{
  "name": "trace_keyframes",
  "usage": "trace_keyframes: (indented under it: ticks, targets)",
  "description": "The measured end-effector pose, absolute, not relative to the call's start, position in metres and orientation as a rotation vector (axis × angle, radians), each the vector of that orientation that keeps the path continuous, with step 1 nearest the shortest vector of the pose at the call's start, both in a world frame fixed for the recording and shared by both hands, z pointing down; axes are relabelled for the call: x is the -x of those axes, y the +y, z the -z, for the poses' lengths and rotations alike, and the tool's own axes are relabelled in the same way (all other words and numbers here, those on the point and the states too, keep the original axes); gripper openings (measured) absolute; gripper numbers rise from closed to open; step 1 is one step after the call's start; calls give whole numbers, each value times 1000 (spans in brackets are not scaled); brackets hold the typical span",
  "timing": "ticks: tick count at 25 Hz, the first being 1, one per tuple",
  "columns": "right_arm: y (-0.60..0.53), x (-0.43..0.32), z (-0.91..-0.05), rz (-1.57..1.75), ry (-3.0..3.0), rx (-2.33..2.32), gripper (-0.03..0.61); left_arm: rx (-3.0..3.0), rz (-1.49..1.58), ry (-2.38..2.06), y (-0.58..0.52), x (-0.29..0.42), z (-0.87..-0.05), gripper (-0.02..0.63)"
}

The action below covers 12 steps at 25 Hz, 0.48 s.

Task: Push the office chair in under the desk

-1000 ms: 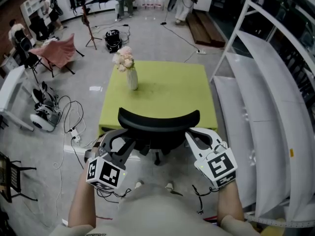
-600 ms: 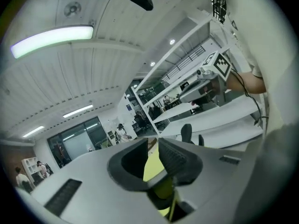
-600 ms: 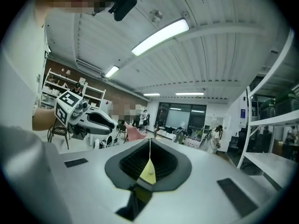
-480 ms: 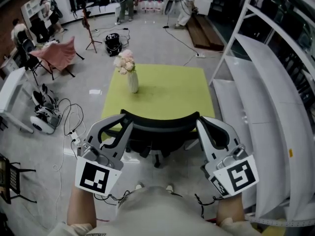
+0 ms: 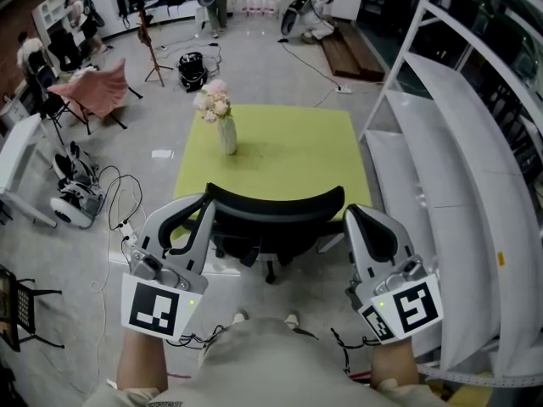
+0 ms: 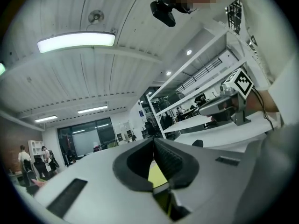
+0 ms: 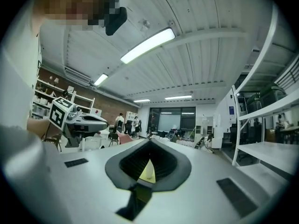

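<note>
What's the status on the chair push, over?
Left gripper and right gripper: jaws shut, empty, flanking the office chair backrest. Chair at the desk near edge. Nothing seen blocking; floor cables off left.

The head view looks steeply down on the office chair [image 5: 276, 214] and desk [image 5: 288, 155]. Both gripper views face far, tilted upward; all share the desk.
</note>
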State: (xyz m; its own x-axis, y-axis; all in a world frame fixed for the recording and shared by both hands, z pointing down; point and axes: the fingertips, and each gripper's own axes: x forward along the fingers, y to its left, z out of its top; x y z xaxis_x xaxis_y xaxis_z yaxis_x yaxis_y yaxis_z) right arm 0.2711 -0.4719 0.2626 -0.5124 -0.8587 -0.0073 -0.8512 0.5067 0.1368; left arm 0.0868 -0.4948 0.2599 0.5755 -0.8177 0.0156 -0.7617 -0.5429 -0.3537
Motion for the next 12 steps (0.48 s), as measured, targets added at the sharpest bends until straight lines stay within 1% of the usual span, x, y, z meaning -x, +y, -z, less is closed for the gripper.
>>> trace_keyframes:
  ticks: [12]
  targets:
    - [-471, -263, -321, 9, -2624, -1465, 6, 2566, 289, 1363, -495, -78, -325, 8]
